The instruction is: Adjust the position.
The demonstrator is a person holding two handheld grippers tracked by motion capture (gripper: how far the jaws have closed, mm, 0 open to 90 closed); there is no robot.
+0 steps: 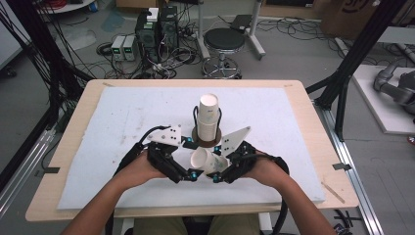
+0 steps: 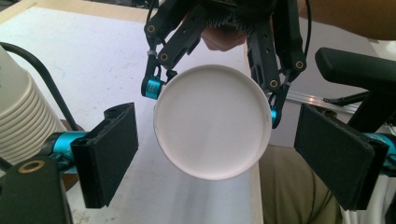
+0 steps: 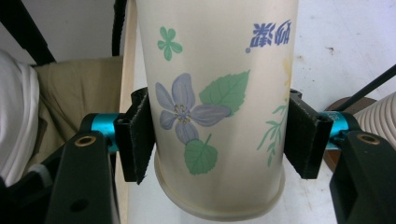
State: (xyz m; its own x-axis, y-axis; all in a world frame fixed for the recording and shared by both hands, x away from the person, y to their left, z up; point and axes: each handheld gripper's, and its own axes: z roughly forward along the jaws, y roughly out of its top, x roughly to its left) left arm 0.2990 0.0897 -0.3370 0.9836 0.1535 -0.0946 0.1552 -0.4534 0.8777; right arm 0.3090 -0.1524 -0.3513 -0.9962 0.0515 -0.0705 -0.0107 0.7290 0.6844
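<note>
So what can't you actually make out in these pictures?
- Inside of the held cup: the right gripper view shows its outer wall, the left gripper view its base.
- Foot of the cup stack: in the high view, its holder and the cup cover it.
- How many cups are stacked: rims too small in the high view, cut off by the left gripper view's edge.

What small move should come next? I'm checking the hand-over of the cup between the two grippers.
Probably close the left gripper on the paper cup. The right gripper clamps the cup's sides, holding its base between the left's open jaws, which don't touch it. A second grip likely has to come before the right releases.
</note>
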